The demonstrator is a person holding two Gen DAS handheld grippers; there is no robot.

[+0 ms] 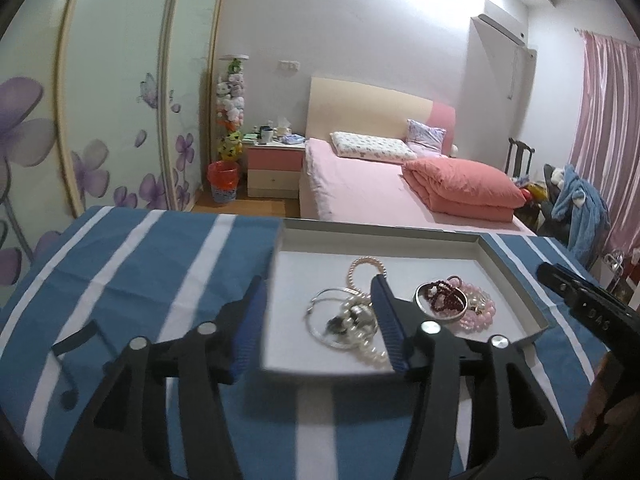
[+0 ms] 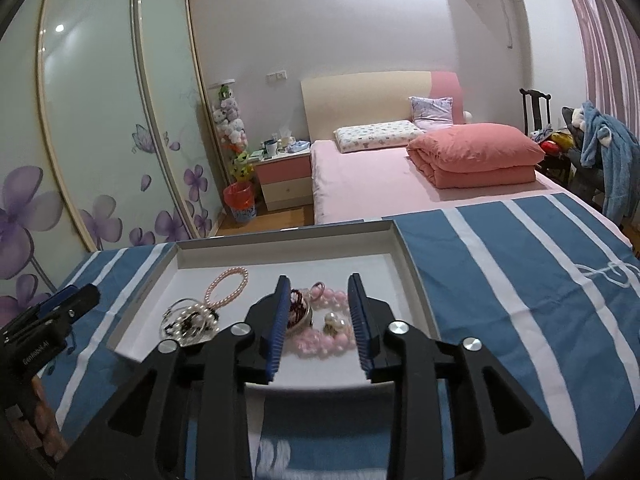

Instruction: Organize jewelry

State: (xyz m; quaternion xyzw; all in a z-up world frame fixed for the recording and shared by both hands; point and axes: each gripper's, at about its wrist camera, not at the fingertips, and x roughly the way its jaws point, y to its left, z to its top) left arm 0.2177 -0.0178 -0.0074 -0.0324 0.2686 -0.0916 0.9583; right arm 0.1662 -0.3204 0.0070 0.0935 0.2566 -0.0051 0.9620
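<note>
Blue and white striped cloth (image 1: 132, 264) covers the surface I am working over, and on it sits a shallow white cardboard tray (image 2: 280, 246) holding all the jewelry. From my left wrist camera, the left gripper (image 1: 318, 284) stands with its jaws spread and nothing pinched between them; its left finger hangs over the cloth outside the tray, its right finger over the pile inside. Between them I see a silver hoop (image 1: 320, 320) tangled with a white pearl strand (image 1: 366, 342), and at about twelve o'clock from that a pink pearl bracelet (image 1: 366, 266). At three o'clock of the right finger lies a silver bangle (image 1: 440, 304) with dark red beads (image 1: 440, 294) in it, touching pink bead bracelets (image 1: 482, 308). Only this view shows the music note (image 1: 74, 364) printed on the cloth at my eight o'clock, and the right gripper's finger tip at the three o'clock edge. The right wrist camera shows the right gripper (image 2: 320, 292) parted too, holding nothing, straddling the pink bead bracelets and a pearl earring (image 2: 334, 322) that the left view barely resolves. It alone shows the left gripper from the side at nine o'clock and the tray's far right corner.
</note>
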